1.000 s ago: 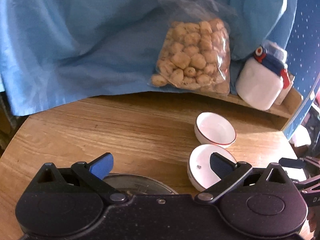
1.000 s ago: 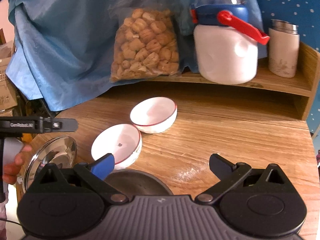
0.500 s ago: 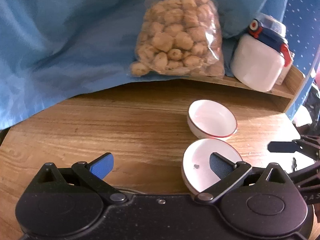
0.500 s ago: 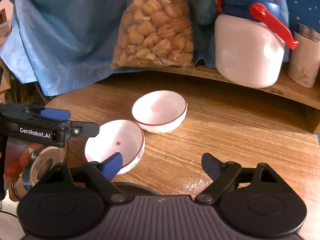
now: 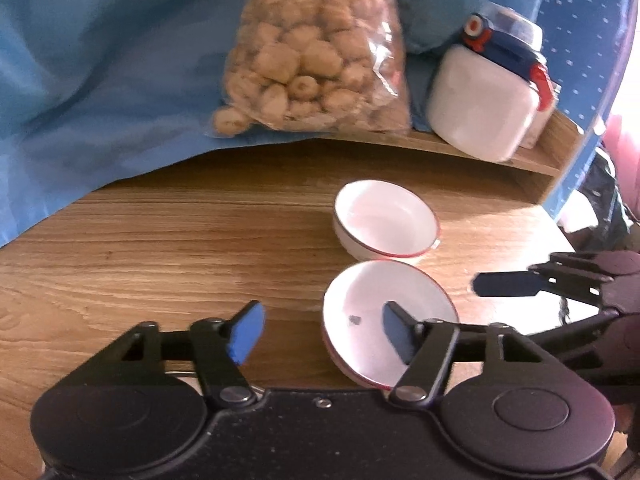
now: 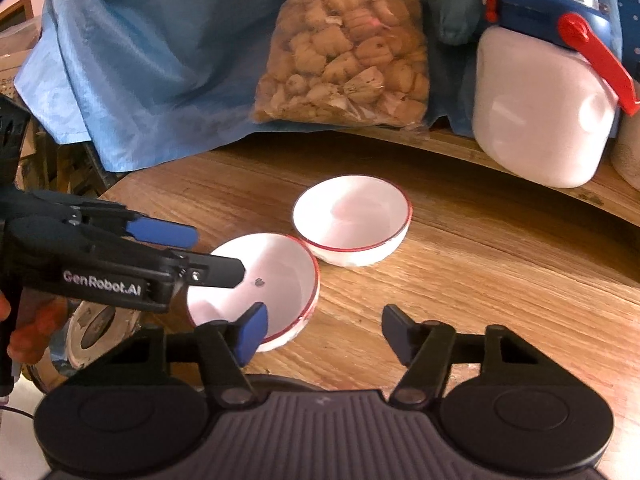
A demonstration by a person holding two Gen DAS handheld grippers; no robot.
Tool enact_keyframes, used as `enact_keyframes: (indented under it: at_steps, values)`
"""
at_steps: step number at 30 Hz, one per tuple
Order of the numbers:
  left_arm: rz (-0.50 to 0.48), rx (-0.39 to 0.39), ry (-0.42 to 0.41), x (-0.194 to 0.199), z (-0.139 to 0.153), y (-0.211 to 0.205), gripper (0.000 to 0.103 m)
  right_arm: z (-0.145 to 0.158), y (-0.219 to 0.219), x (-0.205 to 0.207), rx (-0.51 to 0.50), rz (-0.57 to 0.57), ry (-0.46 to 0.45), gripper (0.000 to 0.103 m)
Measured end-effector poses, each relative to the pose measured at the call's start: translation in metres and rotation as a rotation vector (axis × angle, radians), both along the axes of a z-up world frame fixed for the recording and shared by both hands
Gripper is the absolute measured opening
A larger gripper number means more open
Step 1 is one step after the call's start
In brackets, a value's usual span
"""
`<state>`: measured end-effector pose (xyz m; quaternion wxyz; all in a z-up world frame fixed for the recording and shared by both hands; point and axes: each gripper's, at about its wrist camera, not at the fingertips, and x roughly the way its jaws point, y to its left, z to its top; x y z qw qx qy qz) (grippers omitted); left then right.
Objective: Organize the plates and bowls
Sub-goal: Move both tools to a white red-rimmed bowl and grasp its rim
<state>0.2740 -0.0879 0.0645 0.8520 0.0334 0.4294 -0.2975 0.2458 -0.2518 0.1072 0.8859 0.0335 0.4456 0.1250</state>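
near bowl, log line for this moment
left gripper: jaws just closing, near bowl rim between | right gripper: jaws just closing, same rim between | grip: none yet

I count two shallow white bowls with thin red rims: the nearer bowl (image 6: 256, 280) and the farther bowl (image 6: 352, 220) sit on the one wooden table (image 6: 480, 280) before me. One clear plastic bag of tan, knobbly snacks (image 6: 344, 48) leans on the one crumpled blue cloth (image 6: 160, 60). One white plastic jar with a blue lid and red latch (image 6: 540, 104) stands on the one wooden shelf (image 5: 536, 164). One round shiny metal piece (image 6: 96, 328) shows at the left edge (too hidden to say what it is). My own two-finger grippers number two: left gripper (image 5: 320, 334) and right gripper (image 6: 324, 332).
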Motion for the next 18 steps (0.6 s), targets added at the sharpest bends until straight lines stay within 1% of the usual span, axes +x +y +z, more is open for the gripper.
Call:
enact_keyframes:
  at_steps: [1, 2, 4, 5, 7, 8, 10, 13, 14, 16, 17, 18]
  values:
    - [-0.008, -0.004, 0.006, -0.001, -0.001, -0.001, 0.055, -0.001, 0.000, 0.001, 0.005, 0.002, 0.005, 0.065]
    - [-0.019, -0.009, 0.017, -0.001, -0.002, -0.002, 0.052, -0.001, 0.001, 0.002, 0.008, 0.002, 0.008, 0.065]
    - [-0.032, -0.016, 0.034, -0.001, -0.004, -0.004, 0.042, -0.002, 0.002, 0.002, 0.015, 0.003, 0.012, 0.059]
    - [-0.036, -0.016, 0.040, -0.002, -0.006, -0.005, 0.040, -0.002, 0.002, 0.002, 0.019, 0.003, 0.013, 0.058]
    - [-0.040, -0.017, 0.049, -0.002, -0.007, -0.005, 0.035, -0.002, 0.003, 0.002, 0.026, 0.008, 0.015, 0.051]
    - [-0.037, -0.016, 0.049, -0.002, -0.008, -0.005, 0.034, -0.002, 0.004, 0.002, 0.029, 0.010, 0.016, 0.049]
    - [-0.036, -0.010, 0.044, -0.003, -0.007, -0.004, 0.030, -0.002, 0.005, 0.003, 0.039, 0.016, 0.020, 0.040]
    - [-0.028, -0.021, 0.052, -0.003, -0.009, -0.003, 0.029, -0.003, 0.006, 0.005, 0.071, 0.025, 0.040, 0.035]
    - [-0.025, -0.027, 0.056, -0.003, -0.009, -0.002, 0.029, -0.004, 0.007, 0.005, 0.090, 0.027, 0.052, 0.035]
    - [-0.016, -0.028, 0.053, -0.004, -0.011, -0.003, 0.028, -0.006, 0.009, 0.005, 0.089, 0.016, 0.053, 0.034]
    - [-0.008, -0.028, 0.050, -0.004, -0.010, -0.002, 0.026, -0.006, 0.010, 0.005, 0.083, 0.013, 0.052, 0.034]
    - [0.003, -0.025, 0.047, -0.004, -0.010, -0.002, 0.022, -0.005, 0.011, 0.006, 0.080, 0.006, 0.052, 0.031]
